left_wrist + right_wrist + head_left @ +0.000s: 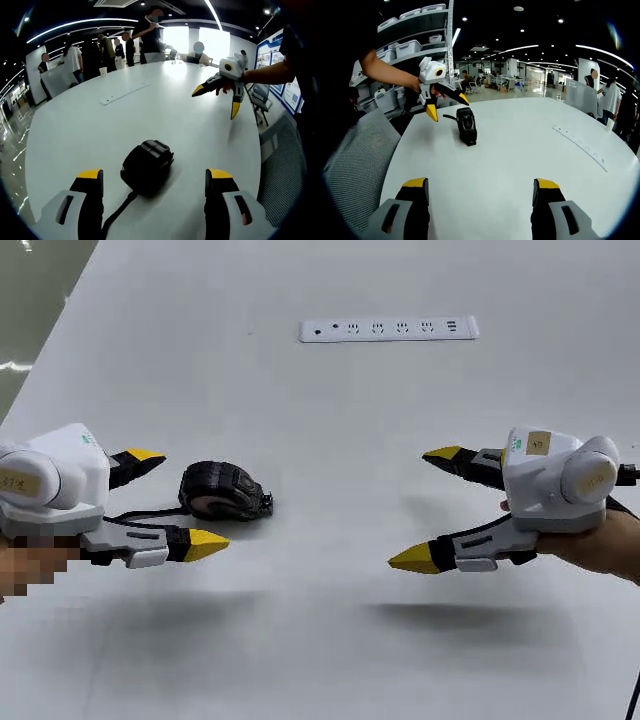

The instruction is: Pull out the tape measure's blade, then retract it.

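1. On the white round-edged tabletop [320, 640], the black tape measure with a ribbed rubber case [225, 490] is lying at about 9 o'clock from the middle of my head view, resting flat on the surface.
2. A thin black cord [140, 513] is trailing from the case toward 9 o'clock, running back under the left gripper.
3. I am holding the left gripper [183, 498], white-bodied with black jaws and yellow tips, just above the table with its jaws spread wide and pointing toward 3 o'clock.
4. In the left gripper view the tape measure [146, 166] is sitting between the two yellow tips, close to them, with a gap showing on each side, so neither jaw is touching it.
5. I am holding the right gripper [415, 507], of the same make, at 3 o'clock in the head view, well apart from the tape measure and pointing back toward 9 o'clock. Its jaws are also gaping wide and gripping nothing.
6. In the right gripper view the tape measure [466, 126] is lying at about 11 o'clock, far ahead of the jaws, with the left gripper [448, 109] hovering just behind it.
7. A long white power strip [389, 329] is lying flat at 12 o'clock in the head view, well away from both grippers.
8. In both gripper views people are standing and sitting beyond the far edge of the table.
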A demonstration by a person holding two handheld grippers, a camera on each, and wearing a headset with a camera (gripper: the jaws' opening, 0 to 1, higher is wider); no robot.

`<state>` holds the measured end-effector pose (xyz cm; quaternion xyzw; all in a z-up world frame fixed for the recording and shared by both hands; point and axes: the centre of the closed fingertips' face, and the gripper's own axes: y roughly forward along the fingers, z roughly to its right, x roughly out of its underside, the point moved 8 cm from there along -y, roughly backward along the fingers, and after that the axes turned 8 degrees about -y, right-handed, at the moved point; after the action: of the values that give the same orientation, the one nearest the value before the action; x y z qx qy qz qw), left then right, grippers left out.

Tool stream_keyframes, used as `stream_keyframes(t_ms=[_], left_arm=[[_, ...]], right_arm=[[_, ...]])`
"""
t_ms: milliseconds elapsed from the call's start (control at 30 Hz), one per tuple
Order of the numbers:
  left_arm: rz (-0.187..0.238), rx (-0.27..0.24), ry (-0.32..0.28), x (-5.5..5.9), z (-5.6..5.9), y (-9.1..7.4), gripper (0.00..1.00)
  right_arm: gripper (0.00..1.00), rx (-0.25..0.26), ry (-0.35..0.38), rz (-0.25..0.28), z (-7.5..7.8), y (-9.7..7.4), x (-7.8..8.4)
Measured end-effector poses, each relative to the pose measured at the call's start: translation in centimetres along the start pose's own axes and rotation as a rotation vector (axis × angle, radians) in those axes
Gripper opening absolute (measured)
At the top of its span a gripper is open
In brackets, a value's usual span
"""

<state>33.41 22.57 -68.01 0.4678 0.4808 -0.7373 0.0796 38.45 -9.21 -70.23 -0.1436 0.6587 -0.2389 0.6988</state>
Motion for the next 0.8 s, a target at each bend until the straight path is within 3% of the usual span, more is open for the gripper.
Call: stream_keyframes(t_ms=[333, 800], left_arm=[[-0.037, 0.036, 0.058, -0.5, -1.0, 0.5, 0.69], [-0.087, 0.088, 0.128, -0.9, -1.9, 1.1, 0.56]], right_arm=[[0.76, -0.053, -0.05, -0.003, 1.1, 1.4, 0.0], [0.62, -0.123, -0.123, 0.009, 1.5, 4.2, -1.3]])
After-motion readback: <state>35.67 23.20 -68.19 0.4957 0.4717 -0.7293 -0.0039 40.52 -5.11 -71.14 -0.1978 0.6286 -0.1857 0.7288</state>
